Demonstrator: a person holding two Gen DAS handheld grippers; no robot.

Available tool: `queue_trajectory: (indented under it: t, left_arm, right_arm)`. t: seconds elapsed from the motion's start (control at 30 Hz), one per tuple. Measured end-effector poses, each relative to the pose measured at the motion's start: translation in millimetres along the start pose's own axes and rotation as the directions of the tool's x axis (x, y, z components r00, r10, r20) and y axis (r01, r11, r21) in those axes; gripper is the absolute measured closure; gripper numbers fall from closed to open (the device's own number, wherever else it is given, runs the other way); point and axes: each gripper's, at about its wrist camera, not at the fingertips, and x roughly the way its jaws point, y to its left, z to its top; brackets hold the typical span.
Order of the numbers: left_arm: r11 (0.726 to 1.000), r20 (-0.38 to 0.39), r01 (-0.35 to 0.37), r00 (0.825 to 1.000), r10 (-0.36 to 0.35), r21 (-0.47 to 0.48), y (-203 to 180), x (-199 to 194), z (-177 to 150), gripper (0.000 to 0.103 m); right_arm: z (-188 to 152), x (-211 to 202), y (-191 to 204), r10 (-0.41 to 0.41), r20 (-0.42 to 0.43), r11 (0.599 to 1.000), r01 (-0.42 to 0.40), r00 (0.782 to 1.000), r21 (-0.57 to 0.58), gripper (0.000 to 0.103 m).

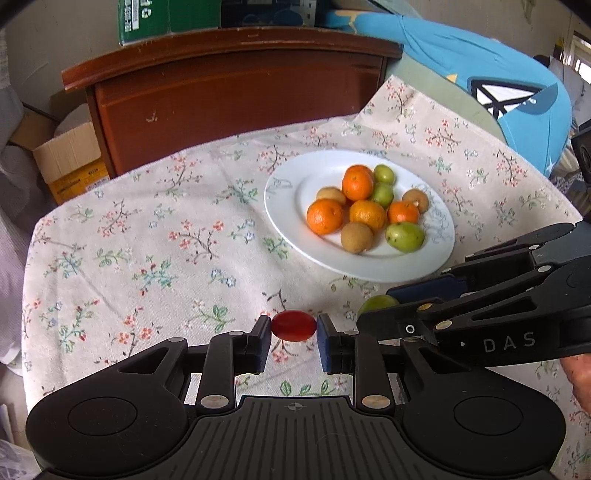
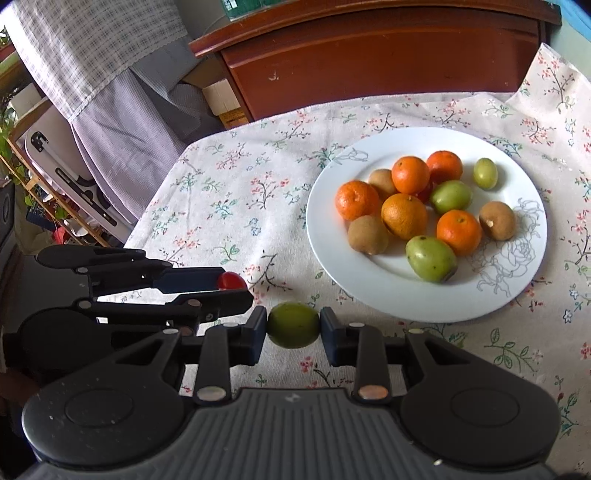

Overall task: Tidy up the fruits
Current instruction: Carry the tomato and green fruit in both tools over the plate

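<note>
Left gripper clenched on a small red fruit, just above the flowered cloth on the worktop; right gripper clenched on a round green fruit, beside the near rim of the white plate. No earlier picture given, so nothing said of finger motion.

Seen only from the left wrist: a blue cushion-like shape beyond the worktop, a green box atop the wooden cabinet, an open cardboard carton on the floor. Seen only from the right wrist: checked fabric hanging at left, and a line-drawn rose on the plate's rim.

Heaped on the plate: oranges, brown kiwi-like fruit, green fruit; a sliver of something red between them, too hidden to name. From the left wrist, green fruit mostly covered by the right gripper's arm.

Readable: "DAS" on the right gripper. Box lettering cut off, illegible.
</note>
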Motion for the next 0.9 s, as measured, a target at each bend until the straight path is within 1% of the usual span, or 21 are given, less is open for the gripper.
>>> queue_trajectory:
  t: [0.1, 0.3, 0.43, 0.63, 0.77, 0.9]
  left_arm:
    - [1.0, 0.028, -0.009, 1.0, 0.008, 0.004, -1.6, -4.3, 7.0, 0.079]
    - [1.0, 0.087, -0.014, 0.996, 0.016, -0.021, -1.2, -11.7, 25.0, 0.079]
    - [0.999, 0.126, -0.011, 0.992, 0.015, -0.031, -3.4, -13.7, 39.1, 0.079]
    - [0.999, 0.166, 0.007, 0.986, 0.0, -0.04, -9.7, -8.9, 58.9, 0.079]
    - [0.997, 0.172, 0.023, 0.985, -0.011, -0.072, -9.2, 2.2, 70.6, 0.079]
    - [0.995, 0.174, 0.029, 0.985, -0.011, -0.096, -6.8, 15.0, 81.0, 0.079]
  right_arm:
    - [5.4, -7.4, -2.4, -0.004, 0.028, 1.0, 0.004, 1.0, 0.003, 0.072]
    - [24.5, -33.1, -19.2, -0.026, 0.125, 0.998, 0.018, 0.992, 0.063, 0.072]
    - [36.5, -50.2, -33.1, -0.057, 0.185, 0.993, 0.037, 0.981, 0.111, 0.072]
    - [52.5, -70.4, -53.4, -0.112, 0.267, 0.982, 0.065, 0.957, 0.177, 0.071]
    - [58.1, -73.7, -66.3, -0.146, 0.289, 0.969, 0.078, 0.946, 0.235, 0.071]
    - [57.3, -68.6, -74.7, -0.171, 0.274, 0.959, 0.095, 0.946, 0.268, 0.071]
